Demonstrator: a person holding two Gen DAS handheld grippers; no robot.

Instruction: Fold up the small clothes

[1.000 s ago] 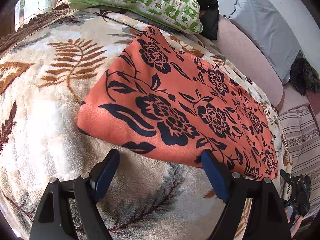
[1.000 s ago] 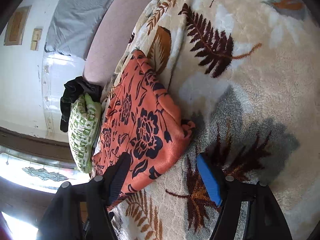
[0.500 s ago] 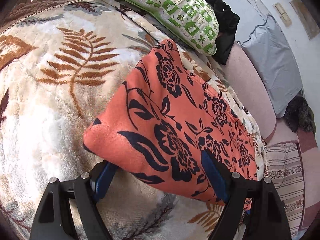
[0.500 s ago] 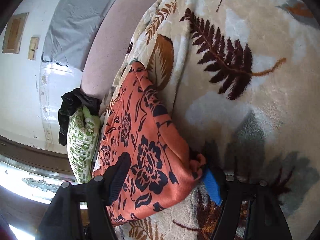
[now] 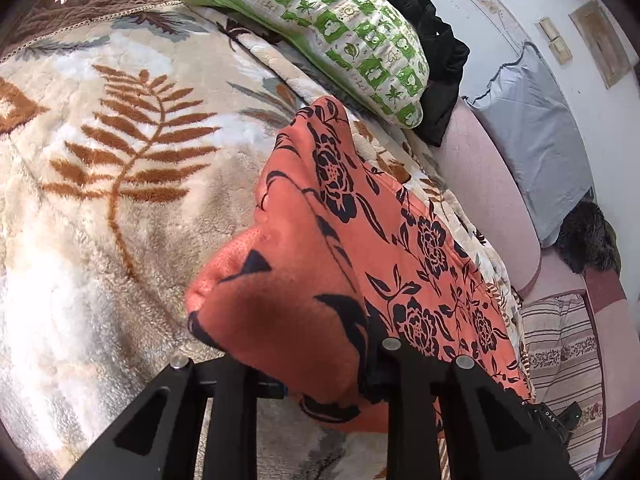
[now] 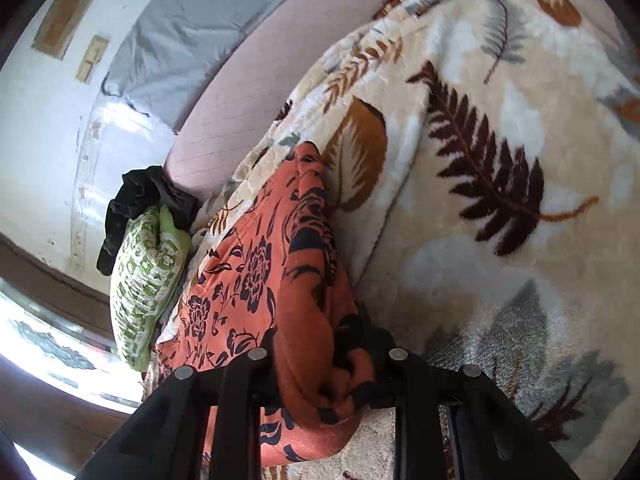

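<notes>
Gripping the near edge w/ both hands rn. The orange fleece garment with black flower print [image 5: 360, 248] lies on the bed, on a cream plush blanket with brown fern leaves [image 5: 100, 160], and its long axis runs straight away from both cams toward the green-and-white patterned pillow [image 5: 340, 32] at the far end.

Left gripper [image 5: 320, 364]: fingers narrow, pinched on the near-left corner of the garment, cloth bunched up and lifted over them so the pads are hidden. Right gripper [image 6: 320, 364]: same deal, fingers closed down on a wad of the near-right corner, fabric bulging between and over them. Imo both holds look solid, but can't see how many layers each has got.

Key thing for the next move: everything not held lies forward of the fingers, so the fold prob goes away from the person, carrying the near edge up and over toward the pillow end. Both hands look abt equally near their own corners, neither leading, which is what you want so the edge lands square. Risk I'd guess: fleece drags on the plush blanket and the far end creeps toward the black clothing heap [image 5: 436, 52] behind the pillow.
</notes>
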